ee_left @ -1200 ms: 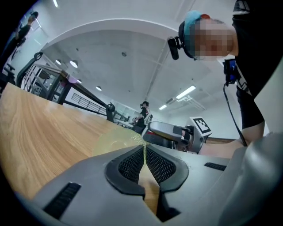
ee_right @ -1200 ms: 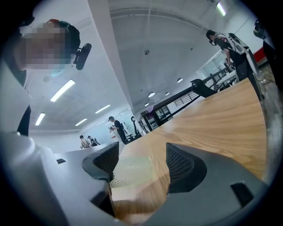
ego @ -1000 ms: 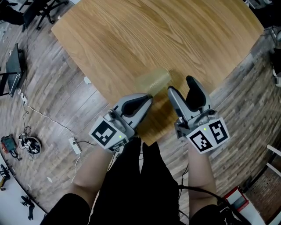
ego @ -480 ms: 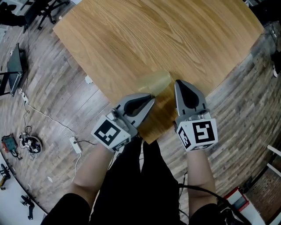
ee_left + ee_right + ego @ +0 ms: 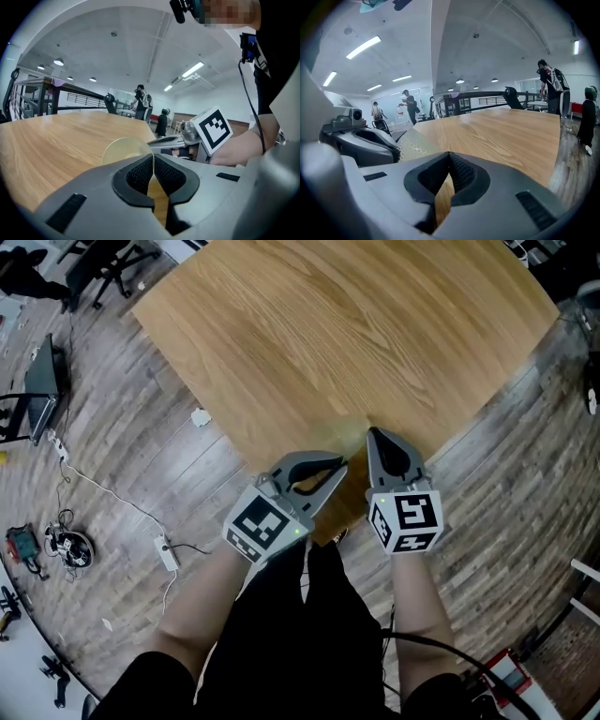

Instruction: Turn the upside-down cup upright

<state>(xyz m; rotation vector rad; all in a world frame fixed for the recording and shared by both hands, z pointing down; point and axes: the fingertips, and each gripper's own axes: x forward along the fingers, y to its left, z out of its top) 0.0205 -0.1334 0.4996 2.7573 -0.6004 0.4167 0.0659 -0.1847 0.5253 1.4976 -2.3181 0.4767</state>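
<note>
My left tongs [image 5: 339,468] are closed on the cup [image 5: 339,432]. In the left gripper view the pads pinch a thin strip of its clear, yellowish wall, and the rest of the cup [image 5: 123,149] shows as a pale round shape just past the tips, low over the desk [image 5: 328,324]. I cannot tell from here how far it is tipped.

My right tongs [image 5: 373,434] are pressed together with nothing between them. In the right gripper view only bare wood shows through the slit below the pads. They sit just to the right of the cup, tips angled down towards the desk's near corner. From that side the cup [image 5: 408,139] is a speckled, see-through shape against my left tongs, off to the left of the right tips.
</note>
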